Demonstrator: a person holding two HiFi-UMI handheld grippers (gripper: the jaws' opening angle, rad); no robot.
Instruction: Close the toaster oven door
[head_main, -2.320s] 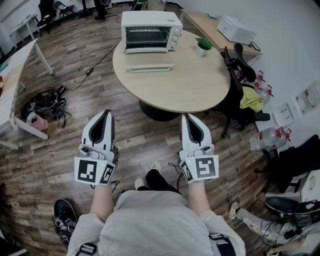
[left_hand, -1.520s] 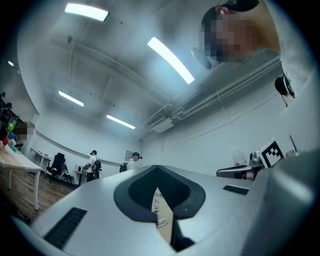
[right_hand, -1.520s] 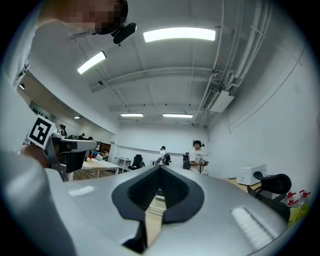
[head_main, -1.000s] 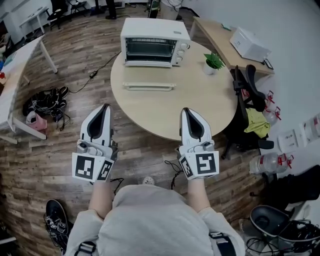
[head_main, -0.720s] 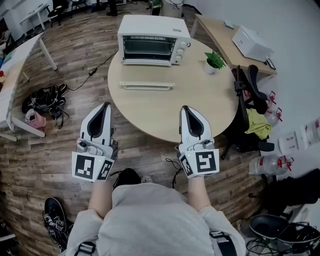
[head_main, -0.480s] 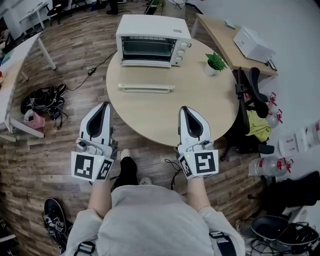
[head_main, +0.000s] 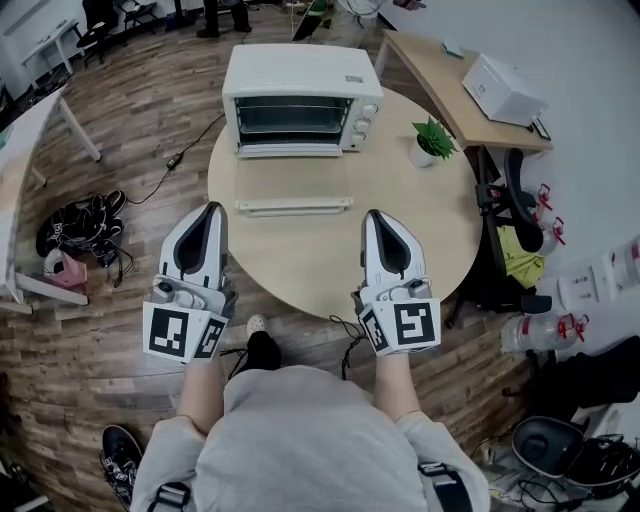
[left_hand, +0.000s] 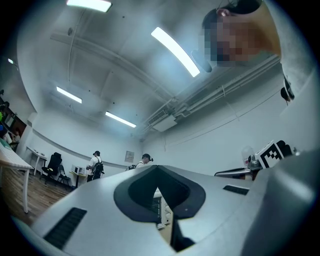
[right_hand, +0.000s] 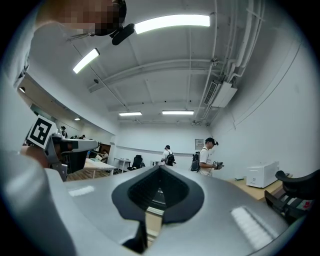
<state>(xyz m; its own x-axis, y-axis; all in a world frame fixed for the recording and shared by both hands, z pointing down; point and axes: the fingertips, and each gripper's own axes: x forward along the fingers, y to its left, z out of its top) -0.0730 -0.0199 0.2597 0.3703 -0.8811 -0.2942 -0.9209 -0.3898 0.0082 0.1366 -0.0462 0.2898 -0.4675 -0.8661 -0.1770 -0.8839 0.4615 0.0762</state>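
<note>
A white toaster oven (head_main: 300, 100) stands at the far side of a round wooden table (head_main: 420, 220). Its glass door lies dropped open and flat, with its pale handle bar (head_main: 293, 206) nearest me. My left gripper (head_main: 210, 212) hangs at the table's near left edge, short of the handle, jaws shut and holding nothing. The right gripper (head_main: 378, 217) is over the table's near right part, also shut and empty. In the left gripper view a sliver of the oven (left_hand: 162, 215) shows through the gap in the left gripper (left_hand: 158, 169). The right gripper (right_hand: 160, 169) frames the oven (right_hand: 156, 195) too.
A small potted plant (head_main: 432, 138) stands right of the oven. A side table with a printer (head_main: 500, 85) and a black chair (head_main: 515, 200) stand at the right. Shoes (head_main: 75, 215) lie on the wood floor at the left, by a white desk (head_main: 20, 190).
The person has walked up to the table. The oven and its open door are now nearer and larger. Both grippers keep the same pose, now reaching the table's near edge.
</note>
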